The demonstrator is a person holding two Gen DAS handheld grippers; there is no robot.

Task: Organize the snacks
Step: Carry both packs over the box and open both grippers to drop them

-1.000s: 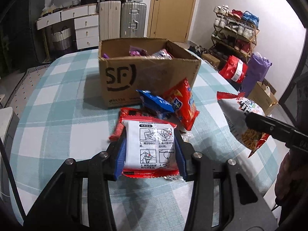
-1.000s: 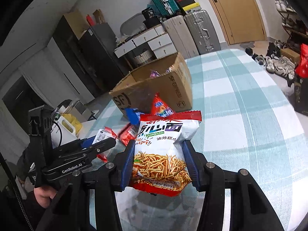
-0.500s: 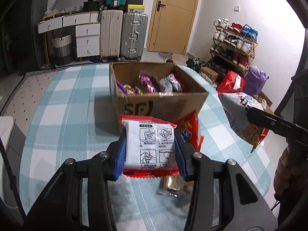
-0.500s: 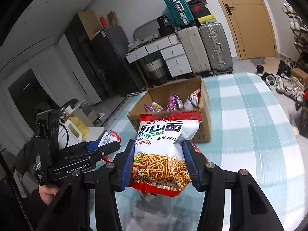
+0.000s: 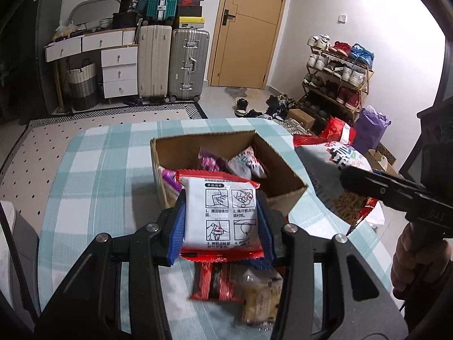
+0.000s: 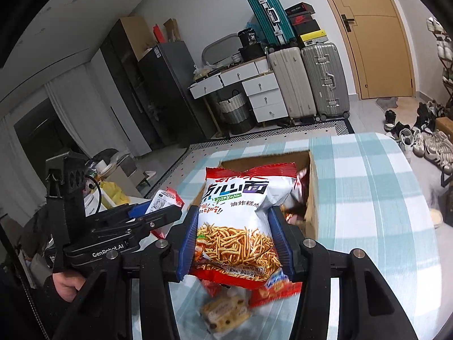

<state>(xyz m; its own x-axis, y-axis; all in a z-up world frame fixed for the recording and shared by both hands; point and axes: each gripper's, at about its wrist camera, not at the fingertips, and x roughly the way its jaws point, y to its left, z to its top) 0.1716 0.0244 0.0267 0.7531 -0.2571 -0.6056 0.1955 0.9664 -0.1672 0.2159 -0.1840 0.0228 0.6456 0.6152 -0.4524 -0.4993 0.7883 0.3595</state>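
My left gripper [image 5: 220,221] is shut on a white and red snack packet [image 5: 220,212], held above the table at the near edge of the open cardboard box [image 5: 286,189]. The box holds several snack bags [image 5: 243,164]. My right gripper [image 6: 235,240] is shut on a large white and red bag of fried noodle snack [image 6: 237,215], held above the table near the box [image 6: 311,212]. The same bag shows at the right in the left wrist view [image 5: 334,167]. The left gripper with its packet shows at the left in the right wrist view [image 6: 158,209].
Loose snacks lie on the checked tablecloth [image 5: 93,175] under the grippers: a red wrapper [image 5: 215,280], a pale biscuit pack [image 5: 260,300], and a red bag [image 6: 277,289]. Suitcases [image 5: 172,62], drawers and a shoe rack [image 5: 337,76] stand beyond the table.
Both grippers have risen from the table with their snacks and moved toward the box. The box opening now lies below and just ahead of them.
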